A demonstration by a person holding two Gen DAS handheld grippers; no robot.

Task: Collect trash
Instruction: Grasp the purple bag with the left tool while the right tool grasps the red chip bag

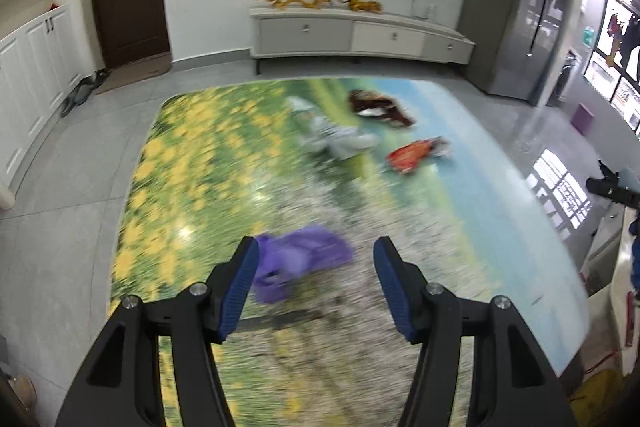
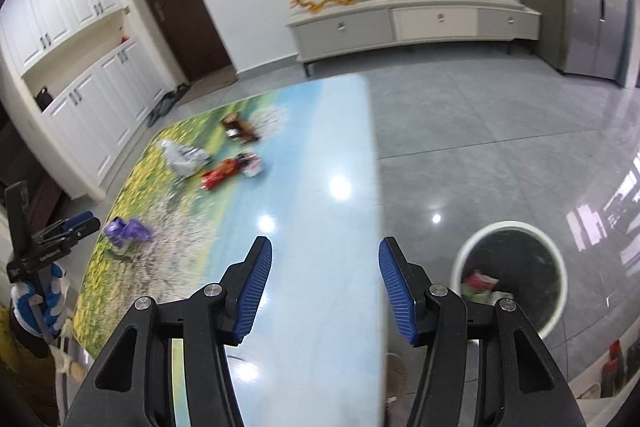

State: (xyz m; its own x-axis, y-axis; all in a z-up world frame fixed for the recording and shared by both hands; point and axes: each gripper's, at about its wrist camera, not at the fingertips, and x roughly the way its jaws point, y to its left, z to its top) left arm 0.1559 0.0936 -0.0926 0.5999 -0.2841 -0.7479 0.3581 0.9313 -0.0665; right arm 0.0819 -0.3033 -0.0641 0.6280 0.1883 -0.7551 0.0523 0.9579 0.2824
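On the surface a crumpled wrapper lies near left, three more wrappers cluster farther off, and a trash bin holding scraps stands on the floor to the right.

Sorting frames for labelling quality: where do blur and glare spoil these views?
Left wrist view: motion blur smears the table print and purple wrapper; the tongs stay sharp. Right wrist view: ceiling-light glare spots on the table and floor; wrappers blurred.
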